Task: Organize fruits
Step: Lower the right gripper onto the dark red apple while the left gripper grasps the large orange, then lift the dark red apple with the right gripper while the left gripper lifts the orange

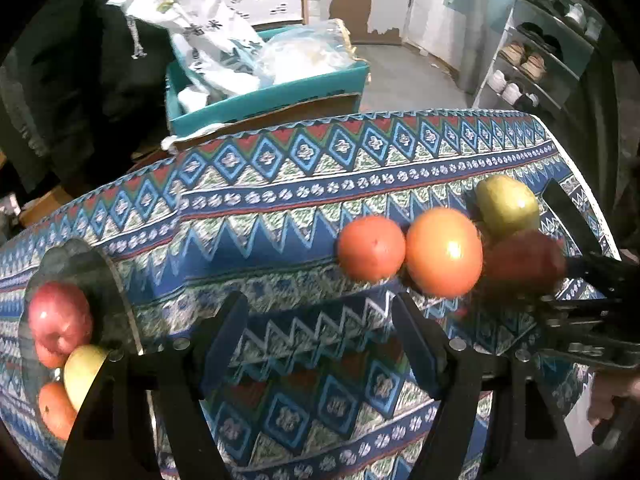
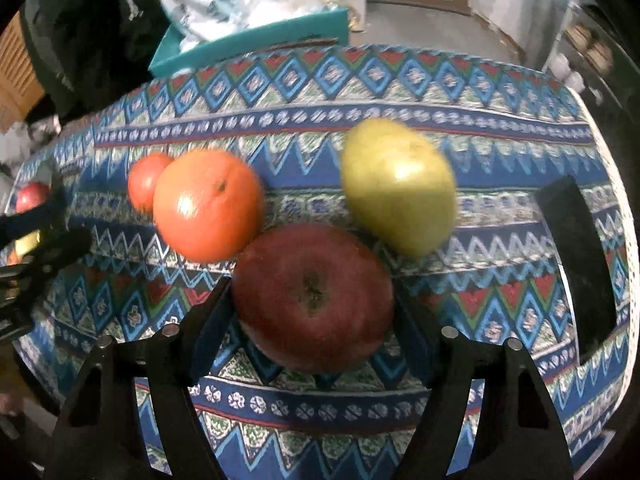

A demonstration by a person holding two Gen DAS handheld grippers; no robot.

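Your right gripper has its jaws spread to either side of the dark red apple, the fingers flanking it closely but, as far as the right wrist view shows, not yet pinching; the motion blur makes contact hard to judge. The risk is plain: the apple is smooth, round and waxy, so if you close off-centre it could squirt forward into the large orange, which touches it at the upper left, or nudge the green pear just behind it. Both are round-bottomed and sit on a woven patterned tablecloth with little to stop a roll, and the pear lies toward the table's far right edge, where a push might send it off. The smaller orange rests against the large one, so a knock would travel along the row. Your left gripper is open and holds nothing, hanging over bare cloth near the front edge. At the table's left end a clear glass bowl already holds a glossy red apple, a pale yellow-green fruit and an orange one; its hard rim could bruise fruit dropped in carelessly.
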